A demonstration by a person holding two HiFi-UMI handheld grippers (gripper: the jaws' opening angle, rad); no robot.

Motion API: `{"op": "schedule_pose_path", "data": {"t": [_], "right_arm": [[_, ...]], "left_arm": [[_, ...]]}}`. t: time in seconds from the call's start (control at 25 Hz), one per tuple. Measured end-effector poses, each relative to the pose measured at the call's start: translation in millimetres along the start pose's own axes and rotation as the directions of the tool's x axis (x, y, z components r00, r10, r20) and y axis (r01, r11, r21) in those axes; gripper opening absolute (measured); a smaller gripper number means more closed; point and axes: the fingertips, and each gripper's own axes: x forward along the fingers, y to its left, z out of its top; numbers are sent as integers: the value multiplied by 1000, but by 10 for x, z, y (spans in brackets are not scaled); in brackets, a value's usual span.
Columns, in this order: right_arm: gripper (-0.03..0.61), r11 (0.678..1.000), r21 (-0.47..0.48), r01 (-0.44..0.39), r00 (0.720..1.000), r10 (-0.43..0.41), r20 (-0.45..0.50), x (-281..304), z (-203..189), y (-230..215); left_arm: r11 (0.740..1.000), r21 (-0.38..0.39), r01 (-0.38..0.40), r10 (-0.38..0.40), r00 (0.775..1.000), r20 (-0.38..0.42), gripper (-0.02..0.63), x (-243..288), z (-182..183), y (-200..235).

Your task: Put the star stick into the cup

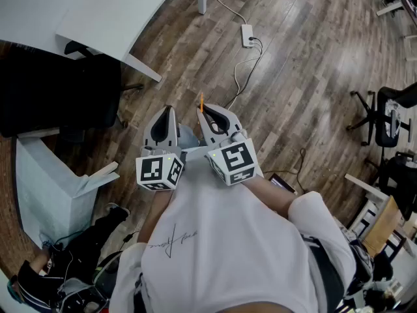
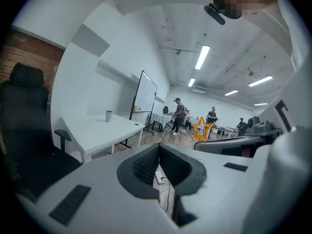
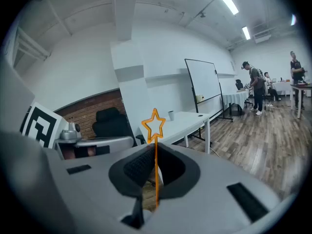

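The orange star stick stands upright between the jaws of my right gripper, which is shut on its thin shaft. In the head view only the stick's tip shows above that gripper. My left gripper is held beside it near the person's chest, over the wood floor, with its jaws closed on nothing. The left gripper view catches the star off to its right. A small grey cup stands on a white table some way ahead, and it also appears in the left gripper view.
A black office chair stands by the white table at upper left. A power strip and its cable lie on the floor ahead. More chairs are at the right. A whiteboard and several people stand far off.
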Motion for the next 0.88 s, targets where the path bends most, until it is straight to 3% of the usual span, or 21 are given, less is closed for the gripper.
{"op": "schedule_pose_path", "data": {"t": [0.44, 0.6, 0.88], "right_arm": [[14, 998, 54, -14, 1000, 14, 6, 214, 78, -152], [14, 995, 96, -2, 1000, 0, 24, 360, 203, -330], [14, 997, 75, -1, 1000, 0, 12, 787, 429, -506]], "left_arm": [[998, -9, 55, -56, 997, -54, 9, 240, -92, 30], [995, -21, 95, -96, 994, -43, 9, 425, -10, 41], [995, -21, 93, -94, 995, -36, 9, 850, 242, 311]]}}
